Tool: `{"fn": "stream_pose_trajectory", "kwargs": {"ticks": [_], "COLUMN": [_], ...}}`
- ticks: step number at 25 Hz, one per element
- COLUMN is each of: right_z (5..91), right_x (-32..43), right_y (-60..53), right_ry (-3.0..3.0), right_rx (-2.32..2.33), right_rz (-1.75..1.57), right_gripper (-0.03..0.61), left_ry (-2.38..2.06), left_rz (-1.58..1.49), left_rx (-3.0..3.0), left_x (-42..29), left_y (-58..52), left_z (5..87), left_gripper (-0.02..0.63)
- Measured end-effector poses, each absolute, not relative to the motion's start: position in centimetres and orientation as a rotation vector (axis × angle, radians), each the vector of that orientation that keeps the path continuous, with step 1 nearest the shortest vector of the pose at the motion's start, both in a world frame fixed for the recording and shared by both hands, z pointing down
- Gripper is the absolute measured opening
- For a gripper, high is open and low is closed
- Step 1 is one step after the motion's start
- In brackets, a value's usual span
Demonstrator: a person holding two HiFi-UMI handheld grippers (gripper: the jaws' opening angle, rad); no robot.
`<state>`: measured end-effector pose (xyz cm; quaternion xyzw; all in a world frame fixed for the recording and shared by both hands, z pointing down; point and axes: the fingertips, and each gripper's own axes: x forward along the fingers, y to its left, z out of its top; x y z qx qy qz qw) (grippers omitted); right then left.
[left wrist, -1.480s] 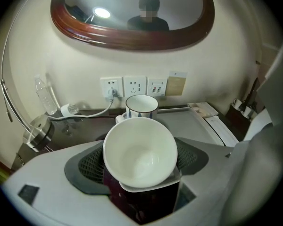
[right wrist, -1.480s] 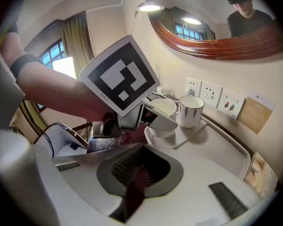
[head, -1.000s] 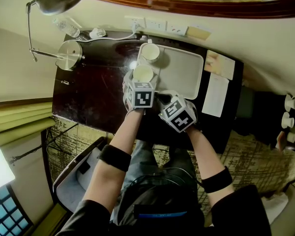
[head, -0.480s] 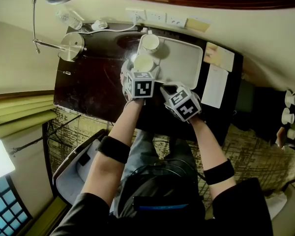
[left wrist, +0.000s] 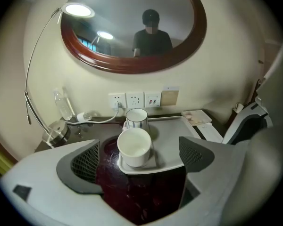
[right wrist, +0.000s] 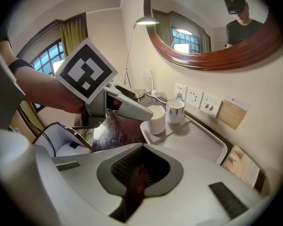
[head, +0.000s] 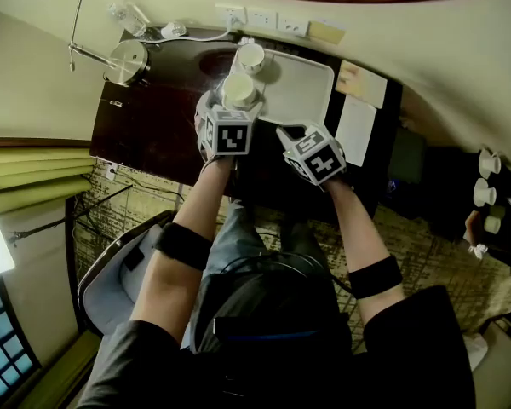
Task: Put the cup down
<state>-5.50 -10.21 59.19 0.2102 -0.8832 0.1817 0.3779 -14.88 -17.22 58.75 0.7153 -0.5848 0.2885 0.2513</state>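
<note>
While the cup [left wrist: 134,147] is set upright at the 7 o'clock corner of the tray [left wrist: 172,135] on the counter [head: 162,135] | left gripper [left wrist: 141,158]: jaws just opened wide, cup framed between them, untouched | right gripper [right wrist: 137,173]: jaws pressed together, nothing held

Tray [left wrist: 174,142] sits on desk [left wrist: 132,192], back edge near the wall. Front cup [left wrist: 134,147] stands on tray's near-left corner, 2nd cup [left wrist: 137,118] just behind it. Lamp base [left wrist: 54,133] & bottle [left wrist: 62,105] are far left; sockets [left wrist: 134,99] on wall behind tray; papers [left wrist: 198,117] to tray's right; mirror [left wrist: 132,27] above.
</note>
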Motion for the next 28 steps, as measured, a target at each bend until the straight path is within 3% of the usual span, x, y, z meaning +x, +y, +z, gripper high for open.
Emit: {"fn": "stream_pose_trajectory", "kwargs": {"ticks": [8, 14, 17, 28], "right_z": [56.8, 55.0, 54.5, 50.5], "right_x": [-2.7, -0.4, 1.5, 8.9], "right_y": [-8.4, -7.6, -7.9, -9.2], "right_ry": [-2.277, -2.308, -2.313, -2.431], "right_rx": [0.560, 0.614, 0.668, 1.027], "right_rz": [0.440, 0.442, 0.478, 0.652], "right_gripper": [0.000, 0.000, 0.000, 0.000], "left_ry": [-1.591, -1.596, -1.583, -1.512], "left_rz": [0.777, 0.765, 0.751, 0.631], "left_rx": [2.002, 2.056, 2.085, 2.125], "left_x": [-13.1, -12.1, -11.4, -10.5], "left_y": [-13.3, -10.7, -9.9, -6.8], "left_z": [54.7, 52.5, 51.7, 50.6], "left_gripper": [0.330, 0.086, 0.010, 0.002]}}
